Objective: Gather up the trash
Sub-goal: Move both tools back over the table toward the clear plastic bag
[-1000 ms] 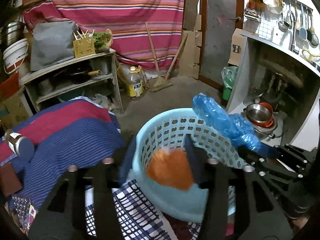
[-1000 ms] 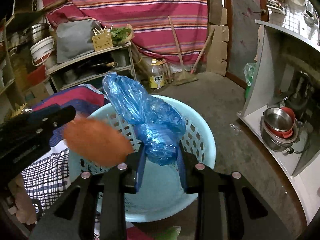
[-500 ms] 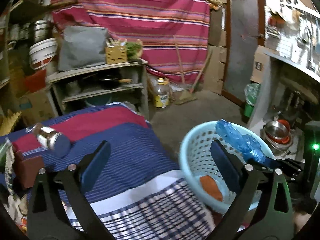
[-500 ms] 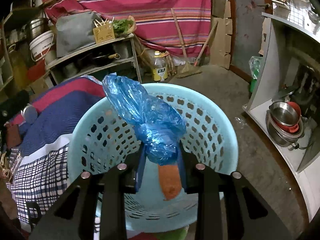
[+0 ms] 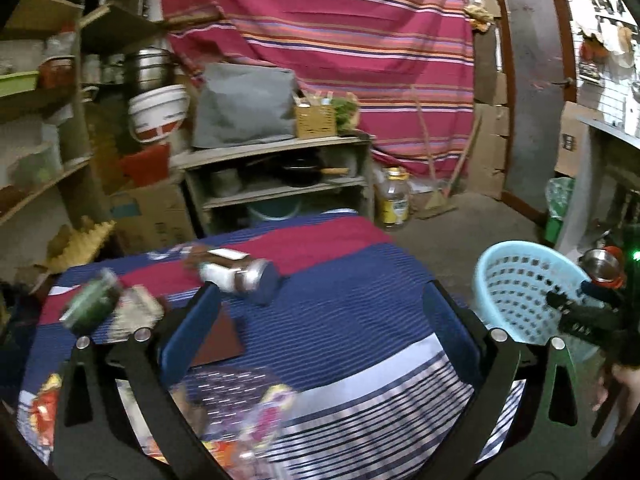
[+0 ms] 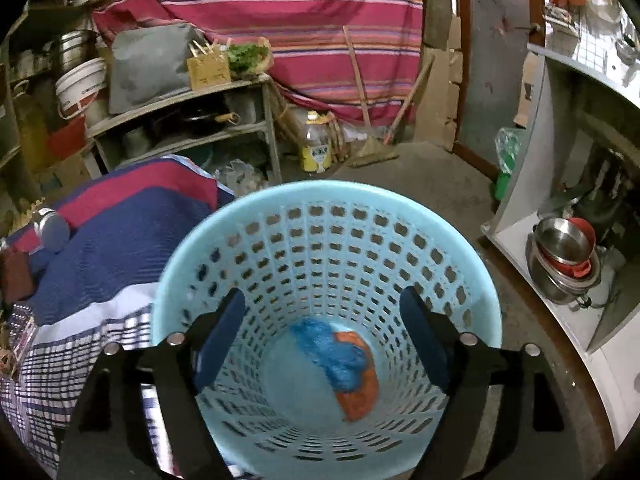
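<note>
A light blue perforated basket (image 6: 328,208) stands on the floor beside the bed; it also shows in the left wrist view (image 5: 516,264). A crumpled blue plastic bag (image 6: 334,354) and an orange piece (image 6: 360,392) lie at its bottom. My right gripper (image 6: 322,338) is open and empty above the basket. My left gripper (image 5: 320,328) is open and empty over the striped bedcover (image 5: 340,320). On the cover lie a jar-like bottle (image 5: 240,274), a green round item (image 5: 92,304), a dark red flat item (image 5: 218,338) and colourful wrappers (image 5: 260,412), blurred.
A wooden shelf unit (image 5: 280,176) with pots stands behind the bed. A yellow-labelled bottle (image 6: 316,148) and a broom (image 6: 372,148) are on the floor by the striped curtain. A white cabinet with metal bowls (image 6: 564,256) stands right of the basket.
My right gripper opened and the blue bag dropped into the basket onto the orange piece. My left gripper swung left from the basket to over the bed.
</note>
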Demonstrator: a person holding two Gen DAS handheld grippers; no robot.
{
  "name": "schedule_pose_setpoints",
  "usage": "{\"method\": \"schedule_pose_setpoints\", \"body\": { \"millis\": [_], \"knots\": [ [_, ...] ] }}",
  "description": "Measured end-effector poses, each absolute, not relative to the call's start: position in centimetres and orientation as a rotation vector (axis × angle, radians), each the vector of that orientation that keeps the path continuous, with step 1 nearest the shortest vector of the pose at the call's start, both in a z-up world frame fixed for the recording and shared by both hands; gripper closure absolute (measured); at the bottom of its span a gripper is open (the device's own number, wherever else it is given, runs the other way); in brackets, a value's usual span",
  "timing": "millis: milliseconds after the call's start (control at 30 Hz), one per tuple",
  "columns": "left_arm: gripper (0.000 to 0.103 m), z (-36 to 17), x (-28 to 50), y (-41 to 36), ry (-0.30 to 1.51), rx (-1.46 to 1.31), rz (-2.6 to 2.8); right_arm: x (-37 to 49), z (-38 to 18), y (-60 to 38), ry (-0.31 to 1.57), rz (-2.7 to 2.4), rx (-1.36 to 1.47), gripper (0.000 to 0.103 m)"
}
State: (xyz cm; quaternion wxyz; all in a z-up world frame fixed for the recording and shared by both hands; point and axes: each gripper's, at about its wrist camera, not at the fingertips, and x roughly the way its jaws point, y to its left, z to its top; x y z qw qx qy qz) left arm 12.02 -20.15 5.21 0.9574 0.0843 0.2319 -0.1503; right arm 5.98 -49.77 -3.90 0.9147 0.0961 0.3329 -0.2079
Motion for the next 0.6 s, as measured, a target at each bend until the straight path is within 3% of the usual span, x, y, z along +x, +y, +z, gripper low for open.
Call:
{"method": "schedule_pose_setpoints", "body": {
  "millis": [600],
  "knots": [
    [0.006, 3.2, 7.6, -6.3, 0.516, 0.135, -0.131, 4.4, -0.4, -31.2, 0.628, -0.172, 0.062, 0.023]
  ]
}}
